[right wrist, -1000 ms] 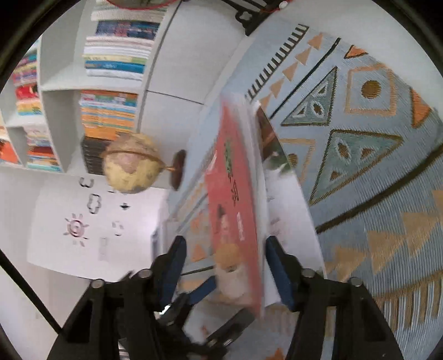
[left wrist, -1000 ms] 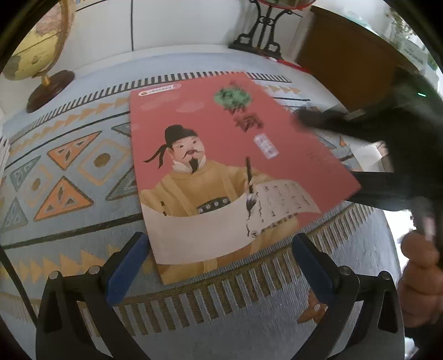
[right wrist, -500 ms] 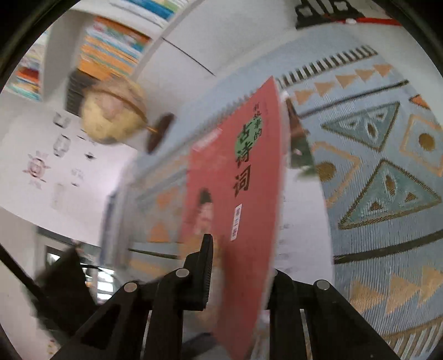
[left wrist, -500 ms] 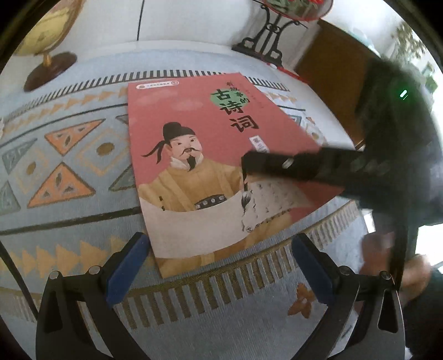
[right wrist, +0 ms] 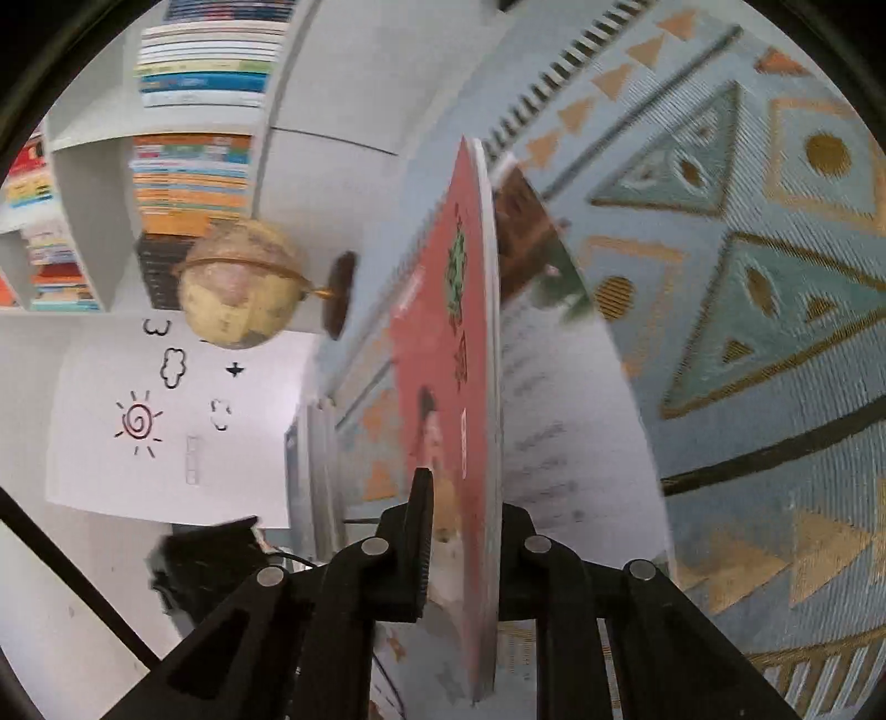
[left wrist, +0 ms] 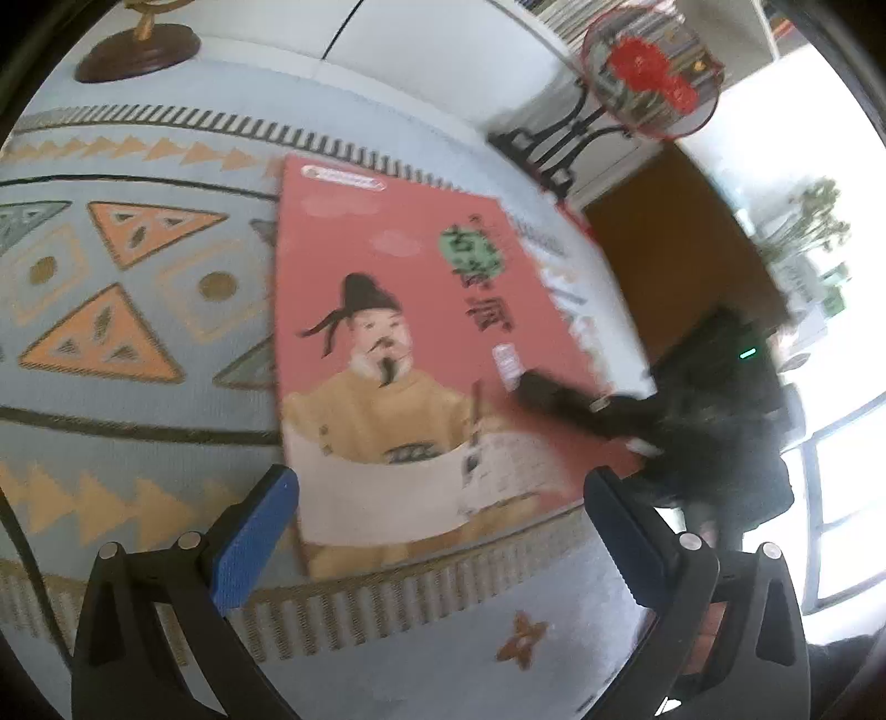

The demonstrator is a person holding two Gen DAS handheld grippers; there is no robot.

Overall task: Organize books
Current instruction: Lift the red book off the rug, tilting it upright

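Red poetry book [left wrist: 421,354] lying on patterned cloth [left wrist: 138,310] over the table, front of globe base [left wrist: 138,50], right edge lifted off a second book [right wrist: 559,387] with white pages beneath. Right tongs [right wrist: 465,531] pinching red book's right edge, one finger on cover, other under it; seen edge-on in right wrist view, cover tilted up from lower book. Left tongs [left wrist: 443,531] spread wide, empty, hovering just short of red book's near edge, blue pads [left wrist: 249,543] either side of it, not touching. Blurry frame, so depth of right grip hard to judge, probably shallow. For a clean lift: keep pinch firm, raise edge slowly so thin cover does not bend or slip, bring left tongs in on near edge for support, avoid dragging lower book along. Bookshelf [right wrist: 188,138] behind globe [right wrist: 243,282] likely destination.
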